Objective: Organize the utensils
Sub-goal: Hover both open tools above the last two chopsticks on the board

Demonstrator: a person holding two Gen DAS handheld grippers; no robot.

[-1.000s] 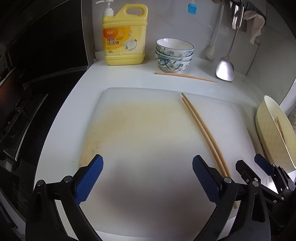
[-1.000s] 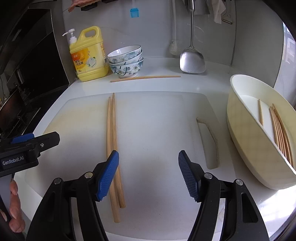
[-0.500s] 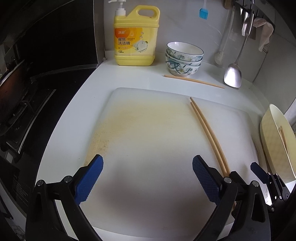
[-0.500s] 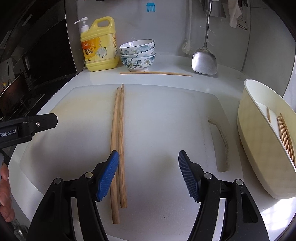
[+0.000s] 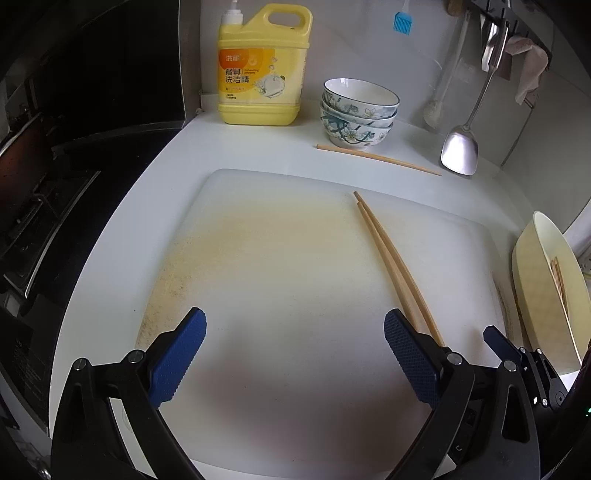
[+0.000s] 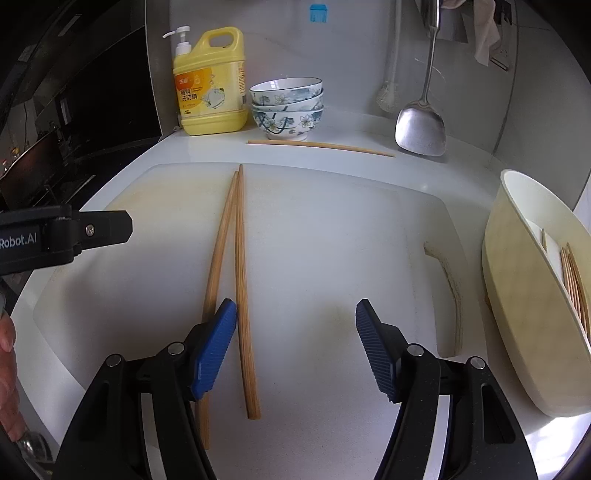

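**Two chopsticks on the board, both grippers open**

A pair of chopsticks (image 6: pixel 238 266) lies on the white cutting board (image 5: pixel 288 295), tips close together at the far end, spreading toward the near edge. A third, single chopstick (image 6: pixel 321 147) sits on the counter (image 5: pixel 258 147) behind the board, just in front of the stacked bowls (image 6: pixel 287 107).

Right gripper (image 6: pixel 295 343): fingers wide apart, nothing held. Its left finger (image 6: pixel 214 350) sits over the near part of the pair, between the two sticks as seen from the right wrist cam (touching or not, can't tell).

Left gripper (image 5: pixel 295 354): fingers also spread wide, holding nothing, over a bare, yellow-stained part of the board. The pair runs just beside its right finger (image 5: pixel 412 354).

At the right edge of the counter, a cream oval tub (image 6: pixel 524 314) holds more chopsticks (image 6: pixel 574 288). Yellow dish-soap jug (image 5: pixel 262 70) stands at the back next to the bowls; a metal spatula (image 6: pixel 421 125) hangs on the wall, w/ a blue brush (image 5: pixel 402 23) higher up.
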